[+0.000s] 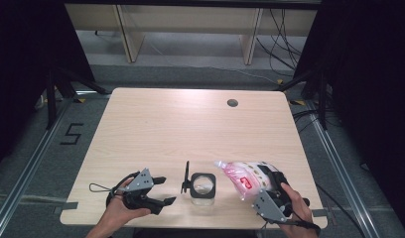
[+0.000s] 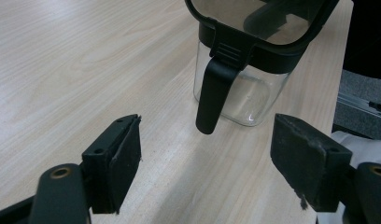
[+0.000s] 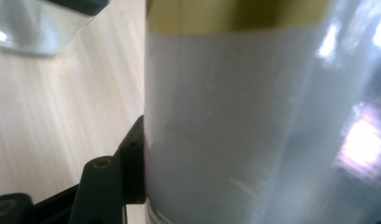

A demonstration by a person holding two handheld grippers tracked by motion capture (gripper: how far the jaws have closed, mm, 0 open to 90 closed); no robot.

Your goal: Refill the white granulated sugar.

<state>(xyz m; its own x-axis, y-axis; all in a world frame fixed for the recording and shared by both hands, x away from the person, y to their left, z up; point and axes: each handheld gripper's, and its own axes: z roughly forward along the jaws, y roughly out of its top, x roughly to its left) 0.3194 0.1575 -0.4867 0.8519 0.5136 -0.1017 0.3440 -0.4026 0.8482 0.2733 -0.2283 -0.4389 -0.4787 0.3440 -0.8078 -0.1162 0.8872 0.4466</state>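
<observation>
Right now your right gripper [image 1: 264, 184] clamps the bag [image 1: 242, 177], its neck tilted left toward the jar [image 1: 203, 187] just beside it, lid open. Your left gripper [image 1: 161, 190], jaws spread and empty, sits just left of the jar, facing its handle [image 2: 212, 95].

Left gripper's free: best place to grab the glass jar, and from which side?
Probably the glass body of the jar, below the black lid rim, approached level from the left gripper side. The walls there look flat and upright. The hanging lid latch faces that side, so straddle it or come in beside it.
</observation>
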